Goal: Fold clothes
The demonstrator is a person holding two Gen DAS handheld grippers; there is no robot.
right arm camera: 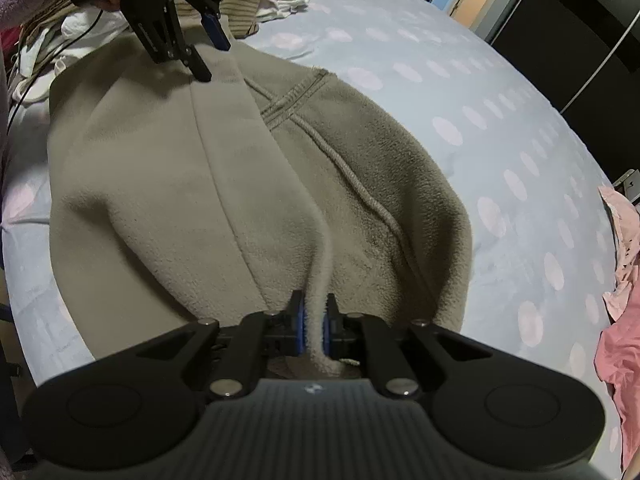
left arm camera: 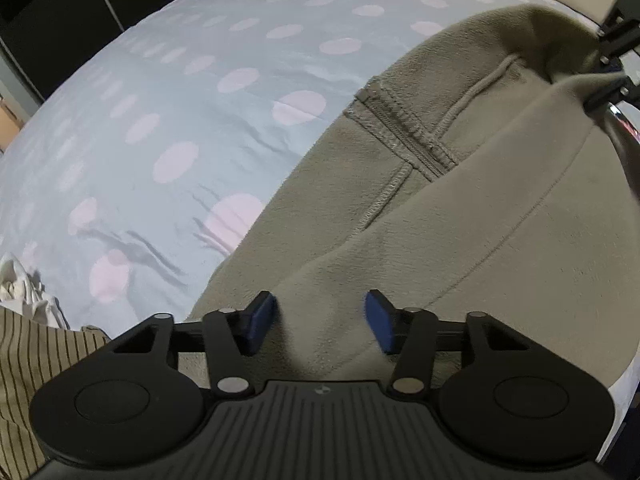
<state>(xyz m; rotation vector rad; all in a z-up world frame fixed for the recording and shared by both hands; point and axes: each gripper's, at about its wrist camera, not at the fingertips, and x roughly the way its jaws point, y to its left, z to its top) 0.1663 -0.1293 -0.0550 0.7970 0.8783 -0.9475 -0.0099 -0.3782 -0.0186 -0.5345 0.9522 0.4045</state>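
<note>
**Fleece on dotted bed, one end pinched**

Bed sheet (left arm camera: 168,128), pale blue with pink dots, fills the background. Beige fleece garment (right arm camera: 168,184) lies spread on it, partly folded. Pink clothes (right arm camera: 624,320) at the bed edge, striped cloth (left arm camera: 28,360) by the near side. Right gripper (right arm camera: 314,320) pinches a fleece fold. Left gripper (left arm camera: 320,320) spread, fleece between pads (left arm camera: 262,318), not pressed.
</note>
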